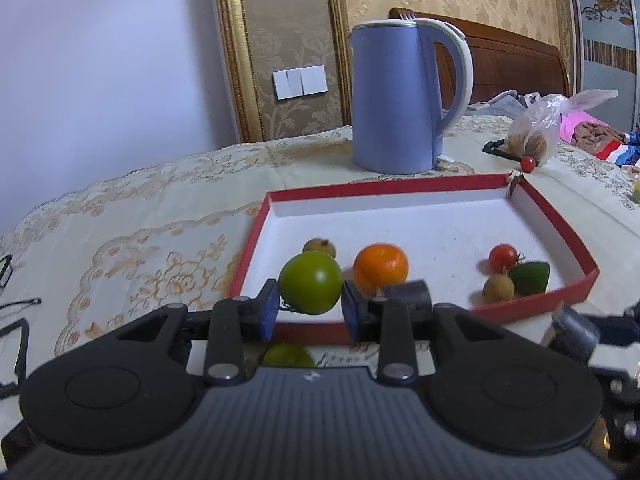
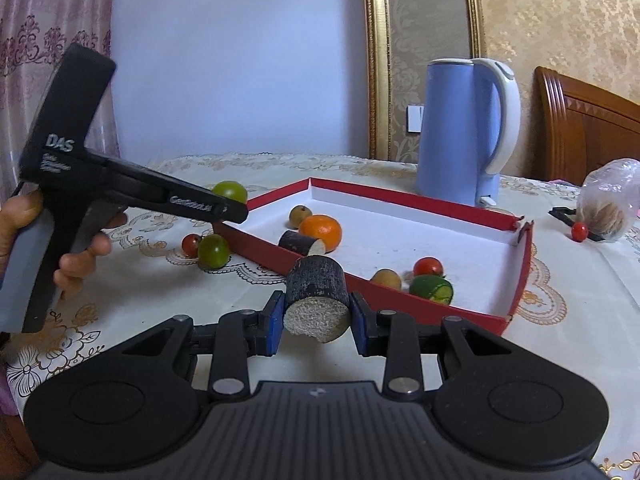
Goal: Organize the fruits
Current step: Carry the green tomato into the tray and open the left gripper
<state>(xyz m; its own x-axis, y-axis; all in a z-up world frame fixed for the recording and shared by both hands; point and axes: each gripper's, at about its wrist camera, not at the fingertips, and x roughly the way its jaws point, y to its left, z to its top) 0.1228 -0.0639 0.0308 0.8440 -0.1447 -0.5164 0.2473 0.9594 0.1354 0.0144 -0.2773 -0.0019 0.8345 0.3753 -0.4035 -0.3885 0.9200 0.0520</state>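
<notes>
The left tool (image 1: 310, 310) is gripping a round green fruit (image 1: 311, 282), the right tool (image 2: 316, 320) a dark-skinned cut cane piece (image 2: 316, 294), both nearing the red-walled white tray (image 2: 400, 236); next, probably, lowering and releasing inside.

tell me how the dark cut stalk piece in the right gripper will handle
The sugarcane piece looks stiff, so probably won't crush. Its round dark sides may slip in the right gripper. Set on its side, it would likely roll.
</notes>
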